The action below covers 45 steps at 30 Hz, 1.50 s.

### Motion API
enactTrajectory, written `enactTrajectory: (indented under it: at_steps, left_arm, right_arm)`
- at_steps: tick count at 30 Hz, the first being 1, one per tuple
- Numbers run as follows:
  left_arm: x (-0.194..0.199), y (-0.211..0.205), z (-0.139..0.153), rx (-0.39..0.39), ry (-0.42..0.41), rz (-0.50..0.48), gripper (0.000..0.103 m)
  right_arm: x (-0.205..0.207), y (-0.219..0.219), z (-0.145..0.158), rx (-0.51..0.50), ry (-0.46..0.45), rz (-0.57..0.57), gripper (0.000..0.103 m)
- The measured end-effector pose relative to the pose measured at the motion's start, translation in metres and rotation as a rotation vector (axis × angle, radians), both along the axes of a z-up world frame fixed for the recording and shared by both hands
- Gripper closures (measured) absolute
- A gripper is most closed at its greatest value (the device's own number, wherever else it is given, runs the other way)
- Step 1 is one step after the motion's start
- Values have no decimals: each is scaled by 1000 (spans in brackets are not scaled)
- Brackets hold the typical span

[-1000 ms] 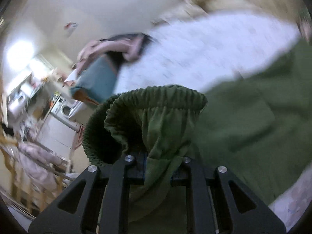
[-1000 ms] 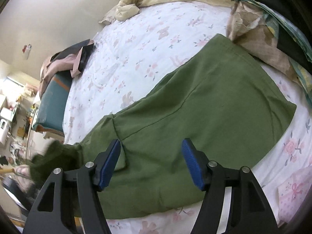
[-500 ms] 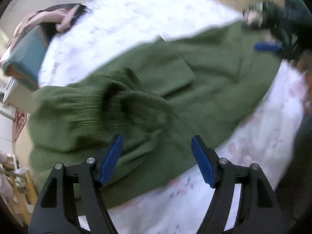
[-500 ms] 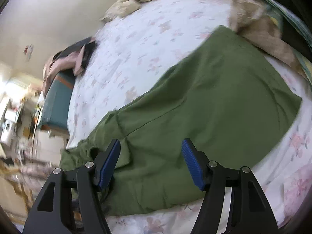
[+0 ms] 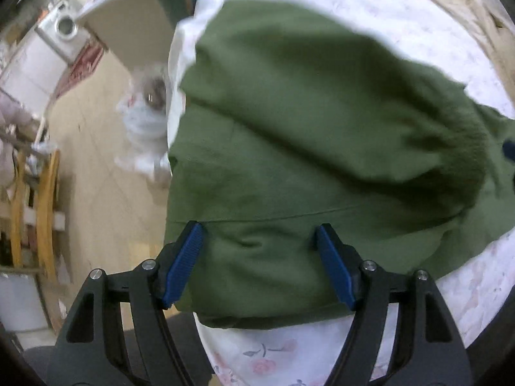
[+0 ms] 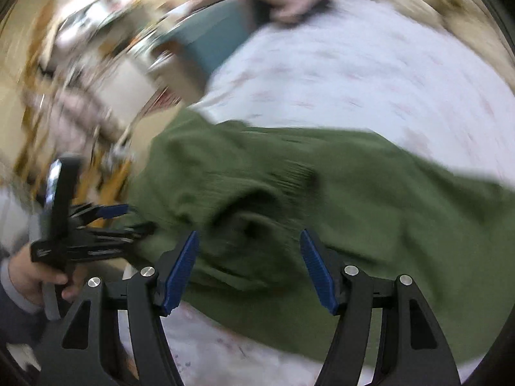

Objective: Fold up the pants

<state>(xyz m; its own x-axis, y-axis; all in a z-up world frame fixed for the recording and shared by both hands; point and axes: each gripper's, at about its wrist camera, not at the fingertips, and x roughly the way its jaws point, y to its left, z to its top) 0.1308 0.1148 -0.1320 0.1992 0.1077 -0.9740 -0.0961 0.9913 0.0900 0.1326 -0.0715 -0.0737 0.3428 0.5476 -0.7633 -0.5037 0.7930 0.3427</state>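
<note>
Green pants [image 5: 305, 148] lie on a bed with a white floral sheet [image 5: 289, 353], one part folded over the other, near the bed's edge. My left gripper [image 5: 259, 257] is open and empty just above the pants' near edge. In the right wrist view, which is blurred by motion, the pants [image 6: 322, 199] show a bunched elastic waistband in the middle. My right gripper [image 6: 249, 257] is open and empty over that bunched part. The left gripper [image 6: 96, 228], held in a hand, shows at the left of that view, beside the pants.
The bed's edge runs down the left of the left wrist view, with tan floor [image 5: 106, 177] beyond. A washing machine [image 5: 64, 29] and wooden chair [image 5: 45, 209] stand there. A cream blanket [image 5: 466, 9] lies at the bed's far side. A teal cushion [image 6: 219, 38] lies off the bed's corner.
My left gripper let go of the waistband, opened and swung round to the pants' edge by the bed side. My right gripper moved left towards the bunched waistband, staying open.
</note>
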Motion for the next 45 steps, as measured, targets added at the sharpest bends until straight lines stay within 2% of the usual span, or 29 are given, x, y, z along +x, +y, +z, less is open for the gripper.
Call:
enactTrajectory:
  at_steps: [3,7,8,9,10,11,13,14,16,18,20,21,23,25,27,31,35,37,38,39,41,43,45]
  left_arm:
    - [-4,6,-14,-46,45,31,33]
    - [-3,5,-17,-35,52,12,33]
    - [-3,3,-19,-36,53,13,33]
    - [-4,1,-21,-39,57,15,33]
    - [-4,3,-21,-43,64,17,33]
    - [-3,1,-23,-41,72,13,32]
    - [-4,2,-21,-21,81,-9,32]
    - [-7,3,-20,-10,84,-21,32]
    - [-8,1,-23,9,92,-43,32]
    - [-8,-2,-24,14,96,-53,31]
    - [-8,-5,-24,17,98,-58,31]
    - [-9,-6,-24,21,99,-58,31]
    - [-9,-9,-23,29,100,-62,30]
    - [-9,-11,-21,30,97,-64,30]
    - [-10,-8,-22,20,89,-59,30]
    - [-14,-4,-14,18,58,-70,31]
    - [-14,-4,-5,-8,33,-69,31]
    - [-13,-5,-4,-7,33,-74,31]
    - [-13,-6,-3,-1,36,-76,31]
    - [-14,-7,-3,2,37,-80,31]
    - [-16,-11,-2,11,35,-92,31]
    - [-18,-12,1,-1,21,-88,31]
    - [-18,-12,6,-15,-1,-80,31]
  right_arm:
    - [1,44,-9,-120,-73,77,32]
    - [-5,86,-28,-313,-200,173,32]
    - [-5,95,-34,-358,-224,197,36]
    - [-7,95,-36,-366,-236,205,60]
    - [-6,94,-36,-347,-234,208,80]
    - [-2,89,-32,-299,-204,197,94]
    - [6,69,-16,-151,-178,135,97]
    - [19,51,-5,-58,-150,66,97]
    - [50,9,3,127,-52,-101,98]
    - [87,-34,-9,251,80,-280,98]
    - [112,-48,-30,284,177,-351,98]
    - [123,-49,-42,269,217,-374,99]
    - [141,-45,-63,244,260,-389,99]
    - [151,-37,-80,167,294,-376,99]
    - [151,-34,-86,111,298,-349,99]
    - [132,-39,-59,69,204,-255,95]
    - [102,-61,-28,96,134,-192,92]
    - [89,-73,-23,112,113,-200,78]
    - [83,-82,-22,87,94,-247,49]
    - [77,-91,-21,88,75,-292,25]
    - [71,-112,-20,147,69,-346,21]
    - [66,-124,-27,179,140,-384,21]
    - [52,-121,-37,217,205,-362,21]
